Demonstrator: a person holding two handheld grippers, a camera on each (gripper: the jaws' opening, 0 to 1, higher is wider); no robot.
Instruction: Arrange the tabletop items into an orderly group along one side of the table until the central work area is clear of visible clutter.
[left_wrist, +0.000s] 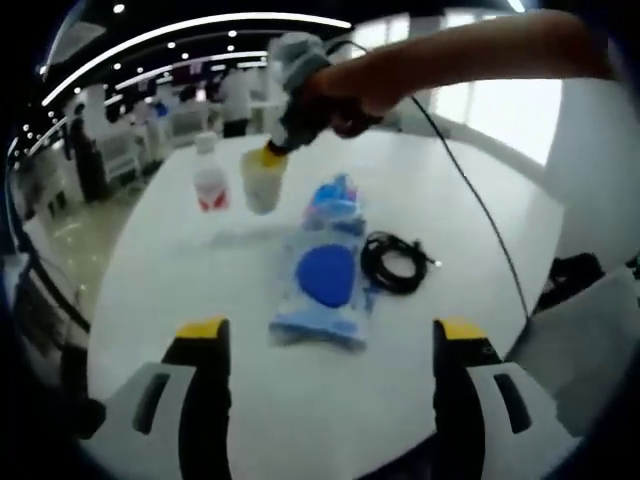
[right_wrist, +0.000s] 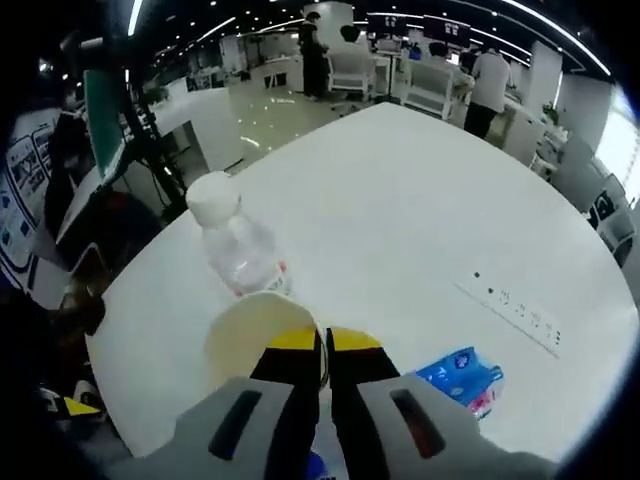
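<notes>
Left gripper view: the left gripper (left_wrist: 330, 345) hovers over the near edge of the white desk (left_wrist: 470, 220), its yellow-tipped jaws set wide apart and holding nothing. Just beyond them lies a clear blue-printed packet (left_wrist: 322, 283), with a coiled black cable (left_wrist: 395, 263) just beside it. Farther back, the right gripper (left_wrist: 272, 152), carried by a person's hand (left_wrist: 350, 90), pinches the rim of a pale paper cup (left_wrist: 262, 180), which stands next to a small plastic bottle (left_wrist: 209, 177). Right gripper view: the right gripper (right_wrist: 324, 345) has its jaws closed on the rim of the paper cup (right_wrist: 250, 335); the white-capped bottle (right_wrist: 233, 240) stands just behind the cup, and a blue packet (right_wrist: 462, 378) lies nearby.
</notes>
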